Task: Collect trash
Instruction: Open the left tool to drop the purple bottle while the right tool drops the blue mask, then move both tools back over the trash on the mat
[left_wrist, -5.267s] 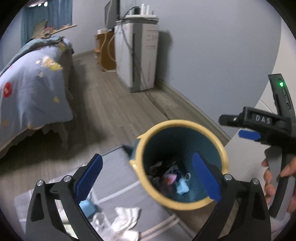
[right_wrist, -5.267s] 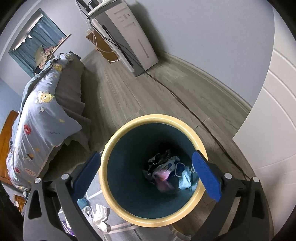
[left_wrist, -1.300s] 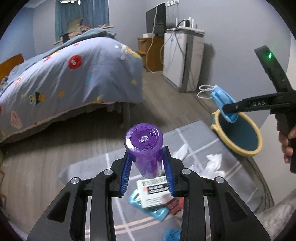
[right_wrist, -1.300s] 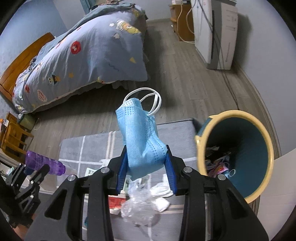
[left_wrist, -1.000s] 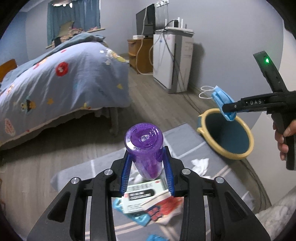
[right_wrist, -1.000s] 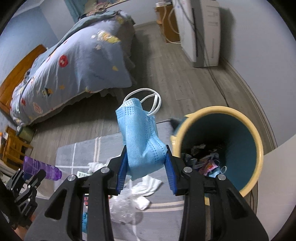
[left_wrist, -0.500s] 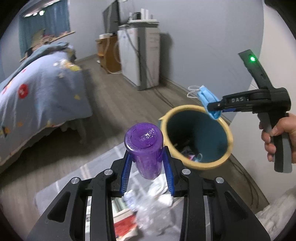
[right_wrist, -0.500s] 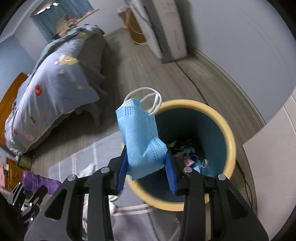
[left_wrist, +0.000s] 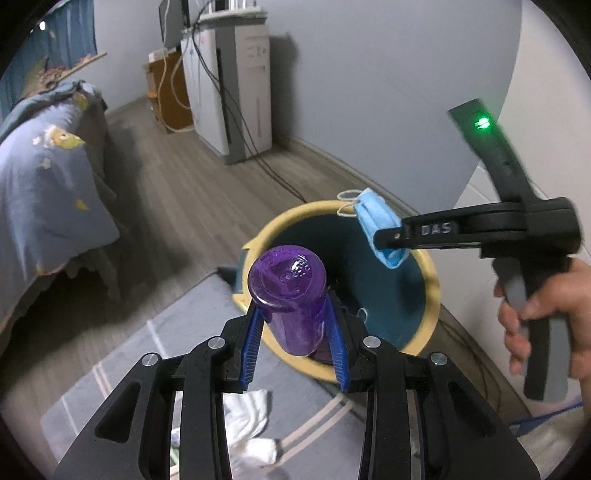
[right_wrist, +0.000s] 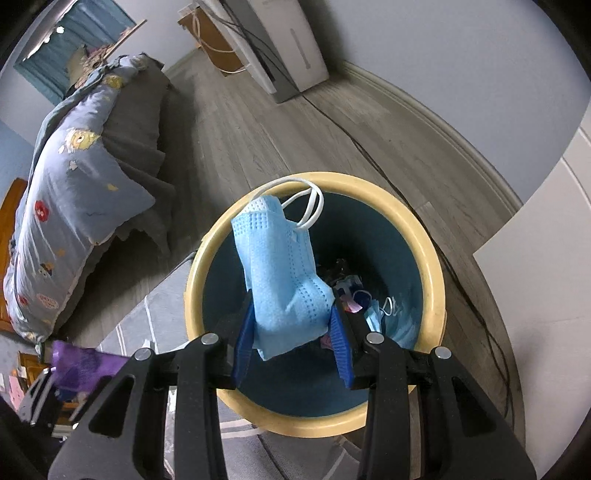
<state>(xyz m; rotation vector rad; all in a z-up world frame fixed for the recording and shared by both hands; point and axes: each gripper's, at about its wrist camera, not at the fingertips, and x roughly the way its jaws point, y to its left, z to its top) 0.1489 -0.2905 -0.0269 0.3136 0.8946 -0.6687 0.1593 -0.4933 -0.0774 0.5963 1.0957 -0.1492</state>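
In the left wrist view, our left gripper (left_wrist: 295, 343) is clamped on a purple bottle (left_wrist: 290, 295), its blue pads pressing the bottle's sides and the cap end pointing away from us. The bottle hangs just over the near rim of the bin (left_wrist: 430, 295), which stands on the floor at the far right corner of the grey rug (left_wrist: 122, 369). To the right, a hand (left_wrist: 535, 317) holds the right gripper (left_wrist: 384, 240), which pinches a blue mask (left_wrist: 380, 230) above the bin's far side. A white tissue (left_wrist: 247, 421) lies on the rug near us, not yet collected. The bed (left_wrist: 44, 184) sits to the left, well apart.

In the right wrist view, our right gripper (right_wrist: 291, 332) is closed on the folded mask (right_wrist: 280, 280), with the ear loops sticking up at the far end. The mask hangs squarely over the bin's mouth (right_wrist: 432, 258), and earlier trash lies at the bottom. At the left edge we see the bottle (right_wrist: 85, 363) in the left gripper, near the bin's left side.

We judge the step to be the drop. The mask is well placed, so we can let the right gripper's pads part fully and let it fall clear; the loops could snag a finger, so a wide release helps. The bottle sits only at the rim, so we should carry it farther over the opening before letting go, or it may strike the edge and roll onto the rug. We should also keep the two grippers apart over the bin.
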